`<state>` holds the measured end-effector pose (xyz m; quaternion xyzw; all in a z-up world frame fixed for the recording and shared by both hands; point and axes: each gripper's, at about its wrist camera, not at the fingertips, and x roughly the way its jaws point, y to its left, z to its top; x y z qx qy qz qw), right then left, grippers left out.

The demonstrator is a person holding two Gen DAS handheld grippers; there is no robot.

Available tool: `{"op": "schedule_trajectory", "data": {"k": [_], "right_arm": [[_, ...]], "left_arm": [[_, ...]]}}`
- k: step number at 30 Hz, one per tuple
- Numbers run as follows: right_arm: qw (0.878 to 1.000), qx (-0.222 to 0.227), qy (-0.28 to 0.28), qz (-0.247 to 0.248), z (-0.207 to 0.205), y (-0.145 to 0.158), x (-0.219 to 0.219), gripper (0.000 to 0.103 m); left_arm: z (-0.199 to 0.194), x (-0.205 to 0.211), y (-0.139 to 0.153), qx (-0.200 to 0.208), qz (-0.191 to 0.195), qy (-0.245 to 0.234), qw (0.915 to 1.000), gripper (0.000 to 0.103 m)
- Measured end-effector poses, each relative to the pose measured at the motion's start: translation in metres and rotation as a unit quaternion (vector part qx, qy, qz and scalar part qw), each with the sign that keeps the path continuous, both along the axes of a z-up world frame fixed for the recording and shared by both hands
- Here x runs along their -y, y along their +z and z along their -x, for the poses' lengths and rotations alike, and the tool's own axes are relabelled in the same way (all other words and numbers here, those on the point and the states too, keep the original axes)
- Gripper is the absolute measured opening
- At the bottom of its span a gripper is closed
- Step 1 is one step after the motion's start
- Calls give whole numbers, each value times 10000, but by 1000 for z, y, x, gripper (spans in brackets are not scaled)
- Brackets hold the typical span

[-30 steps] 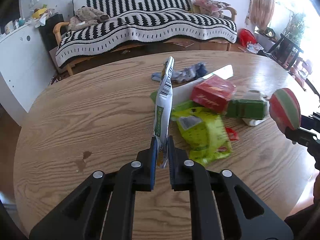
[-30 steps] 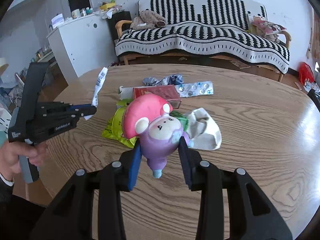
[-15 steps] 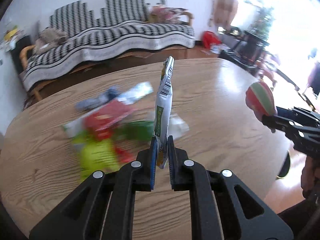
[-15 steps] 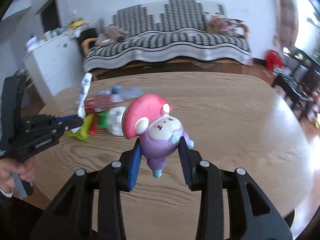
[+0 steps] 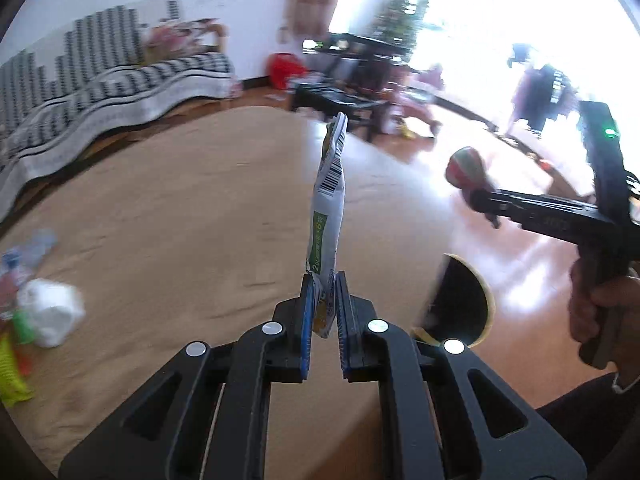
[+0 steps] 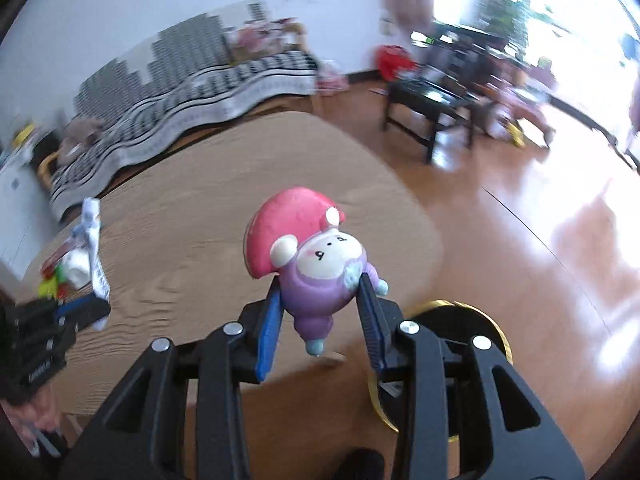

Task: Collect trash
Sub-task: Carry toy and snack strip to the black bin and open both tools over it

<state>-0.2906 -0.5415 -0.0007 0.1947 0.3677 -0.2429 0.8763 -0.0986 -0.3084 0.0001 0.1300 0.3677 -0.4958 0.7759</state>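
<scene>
Upright wrapper (image 5: 326, 216) between left tool (image 5: 322, 312) pads

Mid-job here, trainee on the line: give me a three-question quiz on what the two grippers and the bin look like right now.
1. True or false: the left gripper is shut on the wrapper.
2. What does the right gripper hold? A) a green box B) the mushroom-cap toy C) nothing
3. Fill in: the bin, black inside with a yellow rim, stands on the ____, just past the wooden table edge.

Key
1. True: the pads pinch the wrapper's lower end and it stands upright.
2. B: the pads press on its purple body.
3. floor
</scene>
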Motion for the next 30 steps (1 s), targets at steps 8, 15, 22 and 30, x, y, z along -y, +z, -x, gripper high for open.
{"op": "schedule_trajectory", "data": {"k": [8,15,22,30], "right_arm": [[9919,-425,-983,-684,80,-44,75,37],[9750,-1071,-1475,-1270,105,-82,105,37],[9716,-1118,-1538,-1407,108,-87,110,37],[9699,-1099,-1634,-1430,102,-86,112,38]], "left_arm": [[80,89,-38,-239,-179,-1099,9935,10],[115,135,-75,-464,-477,-1648,9841,10],[121,158,-97,-663,-680,-1803,9790,10],[123,176,-102,-735,-661,-1789,9789,10]]}}
